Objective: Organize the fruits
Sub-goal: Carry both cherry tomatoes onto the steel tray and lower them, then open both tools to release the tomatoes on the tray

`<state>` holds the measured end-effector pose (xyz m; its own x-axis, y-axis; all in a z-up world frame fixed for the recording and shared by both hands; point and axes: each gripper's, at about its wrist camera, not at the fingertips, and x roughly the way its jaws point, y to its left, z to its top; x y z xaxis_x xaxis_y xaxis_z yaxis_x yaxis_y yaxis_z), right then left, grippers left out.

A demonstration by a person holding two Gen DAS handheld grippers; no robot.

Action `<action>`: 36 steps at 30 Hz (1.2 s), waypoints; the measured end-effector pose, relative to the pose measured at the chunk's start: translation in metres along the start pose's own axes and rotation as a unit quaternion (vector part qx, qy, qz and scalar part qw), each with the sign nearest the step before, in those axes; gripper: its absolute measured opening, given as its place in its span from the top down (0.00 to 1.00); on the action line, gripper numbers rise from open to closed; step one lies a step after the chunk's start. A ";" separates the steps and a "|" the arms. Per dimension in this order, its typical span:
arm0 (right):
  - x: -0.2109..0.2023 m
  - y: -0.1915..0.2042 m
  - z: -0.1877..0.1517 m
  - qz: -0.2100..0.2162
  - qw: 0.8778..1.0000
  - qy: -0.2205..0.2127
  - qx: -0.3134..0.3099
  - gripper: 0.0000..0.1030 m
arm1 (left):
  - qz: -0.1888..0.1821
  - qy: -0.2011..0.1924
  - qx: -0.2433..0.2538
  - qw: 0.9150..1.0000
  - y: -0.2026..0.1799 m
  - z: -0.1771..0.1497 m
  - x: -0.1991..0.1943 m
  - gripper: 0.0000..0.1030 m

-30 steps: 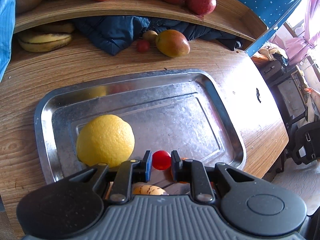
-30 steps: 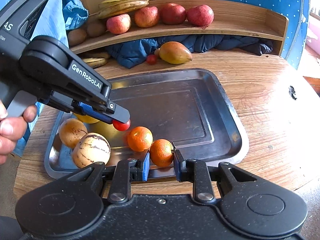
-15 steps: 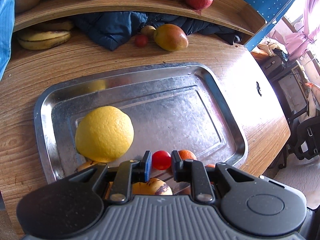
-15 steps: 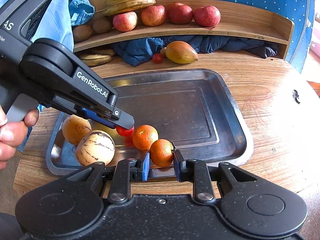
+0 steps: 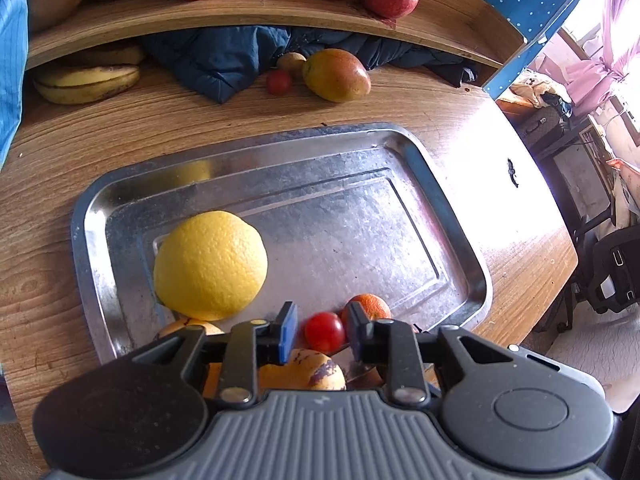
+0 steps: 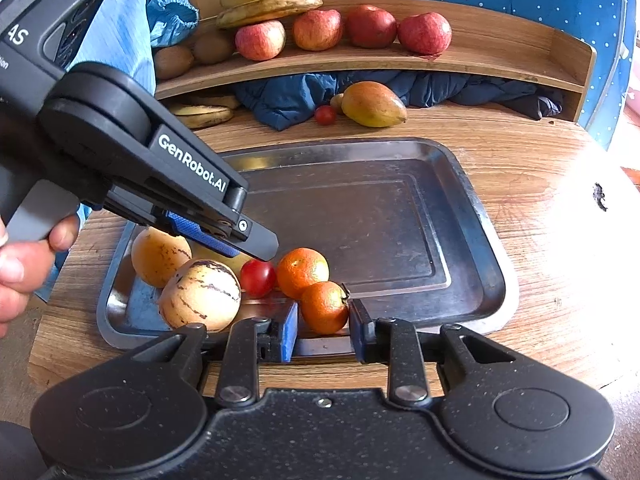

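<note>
- The wooden counter [image 6: 520,160] carries a steel tray [image 6: 472,200]; behind it a curved wooden shelf [image 6: 500,64] holds four apples [image 6: 370,26], kiwis [image 6: 174,62] and bananas [image 6: 272,2].
- Under the shelf lie a dark blue cloth [image 6: 292,98], a mango [image 6: 372,104], a small red tomato [image 6: 325,115] and more bananas [image 6: 204,114].
- In the near left part of the tray sit two striped yellow melons [image 6: 200,294], two tangerines [image 6: 303,266] and a cherry tomato [image 6: 258,278], all close together.
- The left claw [image 5: 322,330] is opened a little; the cherry tomato [image 5: 325,331] lies between its pads, not touching the left pad.
- The right claw [image 6: 323,326] is open, and the near tangerine [image 6: 324,307] sits just in front of its gap.
- Only the left wrist view shows the big yellow citrus [image 5: 211,265] in the tray; in the right wrist view the left claw's body hides it.
- Only the right wrist view shows the person's hand [image 6: 24,264] on the left handle.
</note>
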<state>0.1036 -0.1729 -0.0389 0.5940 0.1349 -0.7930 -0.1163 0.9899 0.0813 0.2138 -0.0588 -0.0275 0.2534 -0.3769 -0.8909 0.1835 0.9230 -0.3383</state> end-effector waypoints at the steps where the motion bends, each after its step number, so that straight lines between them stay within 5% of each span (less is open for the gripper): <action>1: 0.000 0.000 0.000 0.001 1.000 0.000 0.000 0.70 | -0.001 -0.001 0.001 1.000 0.000 0.000 -0.002 0.65; 9: -0.006 0.003 0.002 0.016 1.000 0.007 -0.007 0.56 | -0.026 -0.026 0.042 0.998 -0.005 -0.006 -0.031 0.21; 17: -0.015 0.006 0.004 0.017 1.000 0.009 -0.023 0.35 | -0.026 -0.048 0.076 0.996 0.008 -0.017 -0.054 0.03; 22: -0.021 0.005 0.004 0.022 0.999 0.012 -0.023 0.15 | -0.066 -0.041 0.107 0.991 0.026 -0.028 -0.067 0.01; 36: -0.024 0.009 0.004 -0.007 0.998 0.040 -0.052 0.02 | 0.038 -0.013 0.251 0.967 0.026 -0.071 -0.058 0.00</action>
<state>0.0919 -0.1668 -0.0168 0.5313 0.1127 -0.8397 -0.1928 0.9812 0.0097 0.1364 -0.0079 -0.0061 0.3074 -0.3166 -0.8974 0.5997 0.7966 -0.0756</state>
